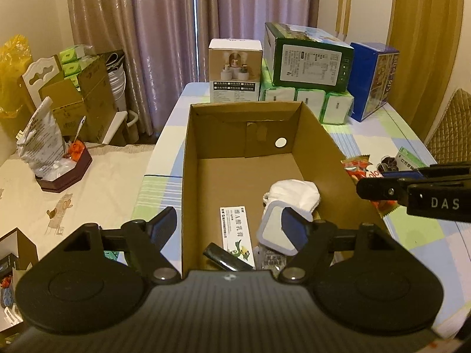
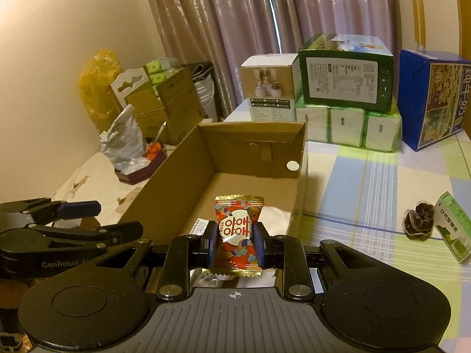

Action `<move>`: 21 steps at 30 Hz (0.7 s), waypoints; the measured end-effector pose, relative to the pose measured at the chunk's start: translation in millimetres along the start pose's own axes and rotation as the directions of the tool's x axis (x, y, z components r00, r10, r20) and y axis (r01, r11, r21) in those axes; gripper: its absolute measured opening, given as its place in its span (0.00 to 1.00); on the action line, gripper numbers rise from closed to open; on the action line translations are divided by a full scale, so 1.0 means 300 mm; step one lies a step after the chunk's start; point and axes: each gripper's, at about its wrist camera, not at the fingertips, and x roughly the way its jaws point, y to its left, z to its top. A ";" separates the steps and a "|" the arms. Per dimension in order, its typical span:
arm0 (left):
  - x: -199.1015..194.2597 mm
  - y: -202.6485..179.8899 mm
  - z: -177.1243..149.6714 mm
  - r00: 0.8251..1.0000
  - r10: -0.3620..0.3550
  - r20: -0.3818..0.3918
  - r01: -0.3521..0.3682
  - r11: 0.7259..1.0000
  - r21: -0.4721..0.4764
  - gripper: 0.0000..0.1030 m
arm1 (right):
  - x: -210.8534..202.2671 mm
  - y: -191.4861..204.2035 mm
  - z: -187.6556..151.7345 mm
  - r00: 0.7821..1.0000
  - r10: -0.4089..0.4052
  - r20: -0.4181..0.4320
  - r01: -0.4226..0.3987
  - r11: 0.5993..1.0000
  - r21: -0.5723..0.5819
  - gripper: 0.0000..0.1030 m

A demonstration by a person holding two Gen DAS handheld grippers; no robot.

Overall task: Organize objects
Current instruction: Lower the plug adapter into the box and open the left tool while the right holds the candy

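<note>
Snack packet [image 2: 238, 232] between right tool [image 2: 235, 242] fingers

Left wrist view: right gripper [image 1: 360, 186] cut off by the right edge; only its fingers and part of the body show, and they cover most of the red snack packet [image 1: 357, 169]. Near end of the cardboard box [image 1: 192, 182] hidden under the left gripper [image 1: 229, 225]. Black object [image 1: 219, 257] in the box part-covered; cannot tell what it is. Print on the white slip [image 1: 237, 236] too small to read.

Right wrist view: green packet [image 2: 452, 226] clipped by the right edge. Dark round object [image 2: 419, 219] beside it unidentifiable. Box contents mostly screened by the packet and gripper body. Label text on the green carton [image 2: 343, 79] illegible.
</note>
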 end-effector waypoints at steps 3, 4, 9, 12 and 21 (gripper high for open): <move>-0.010 0.001 -0.008 1.000 0.001 -0.001 -0.001 1.000 -0.001 0.73 | -0.009 0.010 0.000 1.000 0.003 0.003 -0.003 1.000 -0.002 0.22; -0.014 0.003 -0.010 1.000 0.001 -0.003 -0.001 1.000 -0.004 0.73 | -0.012 0.014 0.001 1.000 0.005 0.004 -0.005 1.000 -0.003 0.22; -0.022 0.003 -0.017 1.000 0.001 -0.005 -0.001 1.000 -0.005 0.73 | -0.020 0.032 0.010 1.000 0.012 0.009 -0.012 1.000 -0.008 0.22; -0.026 0.004 -0.019 1.000 0.000 -0.004 0.000 1.000 -0.005 0.73 | -0.025 0.042 0.014 1.000 0.015 0.011 -0.015 1.000 -0.011 0.22; -0.035 0.007 -0.022 1.000 -0.001 -0.002 0.001 1.000 -0.006 0.74 | -0.020 0.056 0.020 1.000 0.018 0.009 -0.018 1.000 -0.016 0.22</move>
